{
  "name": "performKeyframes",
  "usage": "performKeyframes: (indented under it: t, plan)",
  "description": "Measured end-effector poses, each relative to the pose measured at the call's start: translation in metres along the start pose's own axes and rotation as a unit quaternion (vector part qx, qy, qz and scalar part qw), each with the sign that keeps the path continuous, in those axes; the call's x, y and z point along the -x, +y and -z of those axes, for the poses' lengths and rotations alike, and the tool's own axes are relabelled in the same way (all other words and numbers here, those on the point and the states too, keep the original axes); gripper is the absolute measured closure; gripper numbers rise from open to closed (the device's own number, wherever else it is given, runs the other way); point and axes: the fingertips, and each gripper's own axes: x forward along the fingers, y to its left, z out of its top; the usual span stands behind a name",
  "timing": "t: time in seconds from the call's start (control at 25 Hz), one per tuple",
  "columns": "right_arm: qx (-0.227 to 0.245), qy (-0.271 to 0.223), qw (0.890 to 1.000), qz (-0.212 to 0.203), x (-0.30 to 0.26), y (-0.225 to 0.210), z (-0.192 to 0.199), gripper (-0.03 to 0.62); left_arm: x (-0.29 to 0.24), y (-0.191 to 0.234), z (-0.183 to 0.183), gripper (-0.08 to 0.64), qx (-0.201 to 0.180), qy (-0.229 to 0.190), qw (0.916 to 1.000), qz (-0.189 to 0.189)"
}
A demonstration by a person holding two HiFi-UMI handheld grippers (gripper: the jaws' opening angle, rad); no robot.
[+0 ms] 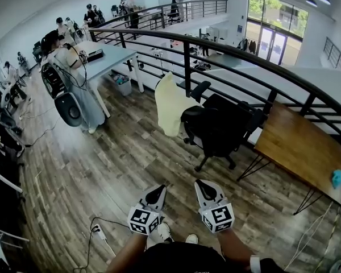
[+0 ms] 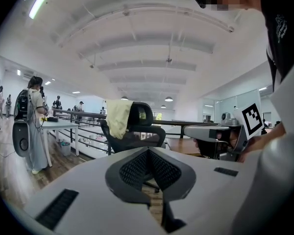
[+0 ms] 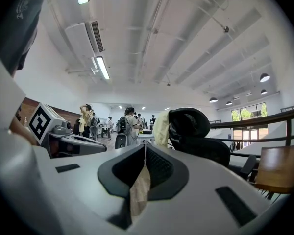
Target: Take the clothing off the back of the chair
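A pale yellow garment point(image 1: 167, 107) hangs over the back of a black office chair point(image 1: 219, 127) that stands by the railing. It also shows draped on the chair's back in the left gripper view point(image 2: 118, 116) and as a narrow strip in the right gripper view point(image 3: 161, 127). My left gripper point(image 1: 157, 191) and right gripper point(image 1: 206, 186) are side by side low in the head view, well short of the chair and pointing toward it. Both are shut with nothing held, the left gripper point(image 2: 148, 151) and the right gripper point(image 3: 145, 146) each showing jaws closed at the tips.
A black metal railing point(image 1: 238, 67) curves behind the chair. A wooden table point(image 1: 301, 147) stands to its right with a blue object point(image 1: 338, 178) on it. A person with a backpack point(image 1: 74, 90) stands by a white desk point(image 1: 111, 56). A power strip point(image 1: 96, 229) lies on the floor.
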Motion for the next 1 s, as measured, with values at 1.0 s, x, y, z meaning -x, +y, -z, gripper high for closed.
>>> performKeyframes:
  t: [1.0]
  plan:
    - [0.007, -0.008, 0.999, 0.050, -0.107, -0.007, -0.029, 0.569, -0.062, 0.099, -0.035, 0.546, -0.004, -0.019, 0.9979, 0.062]
